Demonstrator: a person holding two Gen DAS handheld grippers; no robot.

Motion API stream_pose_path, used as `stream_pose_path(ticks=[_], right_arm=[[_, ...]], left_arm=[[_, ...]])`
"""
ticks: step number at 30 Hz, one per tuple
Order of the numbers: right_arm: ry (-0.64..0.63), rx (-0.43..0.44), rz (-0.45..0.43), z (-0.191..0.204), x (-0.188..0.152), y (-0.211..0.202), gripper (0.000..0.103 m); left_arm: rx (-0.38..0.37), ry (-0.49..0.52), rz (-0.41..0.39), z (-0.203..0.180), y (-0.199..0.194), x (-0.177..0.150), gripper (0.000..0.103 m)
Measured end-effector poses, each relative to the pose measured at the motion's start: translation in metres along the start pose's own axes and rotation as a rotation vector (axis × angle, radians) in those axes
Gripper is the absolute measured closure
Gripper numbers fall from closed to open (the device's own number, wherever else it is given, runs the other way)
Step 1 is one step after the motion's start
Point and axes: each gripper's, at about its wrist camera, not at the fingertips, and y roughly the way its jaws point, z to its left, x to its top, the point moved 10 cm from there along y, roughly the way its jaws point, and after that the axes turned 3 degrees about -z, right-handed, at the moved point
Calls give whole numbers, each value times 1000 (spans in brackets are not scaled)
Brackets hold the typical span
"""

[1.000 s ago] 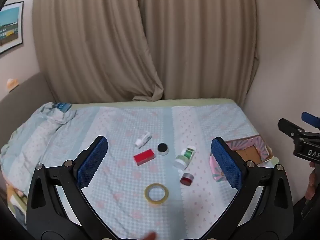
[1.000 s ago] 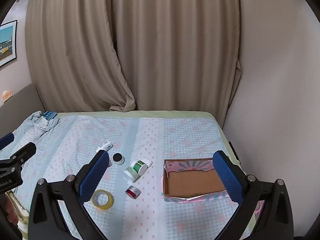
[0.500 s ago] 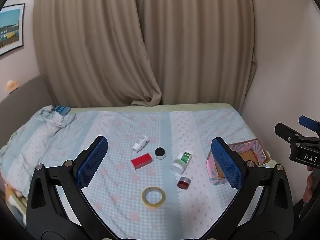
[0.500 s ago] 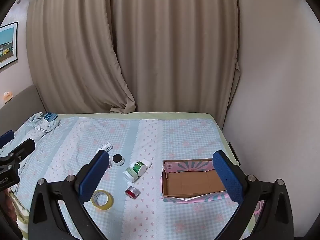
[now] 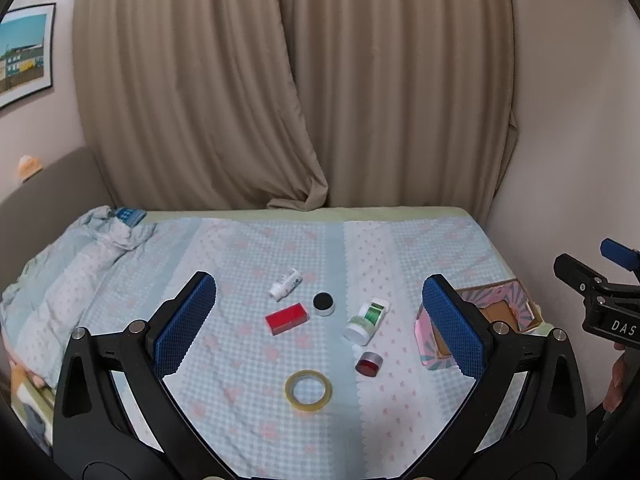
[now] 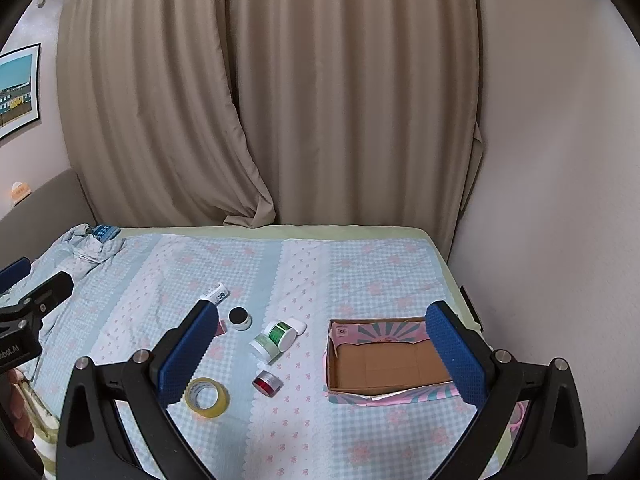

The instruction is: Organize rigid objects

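we hold both grippers wide open and empty above a bed scattered with small things.

largest first: the cardboard box point(image 6: 384, 364) lies open-topped at the right, long axis left to right; our left gripper point(image 5: 320, 320) and right gripper point(image 6: 320, 356) hover level; left of the box, the green-labelled jar point(image 6: 272, 338) lies on its side, lid toward us, then the yellow tape roll point(image 6: 208, 397) lying flat.

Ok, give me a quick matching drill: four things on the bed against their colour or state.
Things:
1. tape roll
2. flat block
3. cardboard box
4. green-labelled jar

Colour or state:
A. lying on its side
B. yellow, lying flat
C. red
D. open, nothing inside

Pairs: 1-B, 2-C, 3-D, 4-A
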Motion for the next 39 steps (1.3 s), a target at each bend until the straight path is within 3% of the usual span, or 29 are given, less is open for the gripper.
stream_pose_path(ticks=[39], right_arm=[[8,24,-16,3,-9,-6,0]], left_arm=[[1,-14,7,-4,-3,-6,0]])
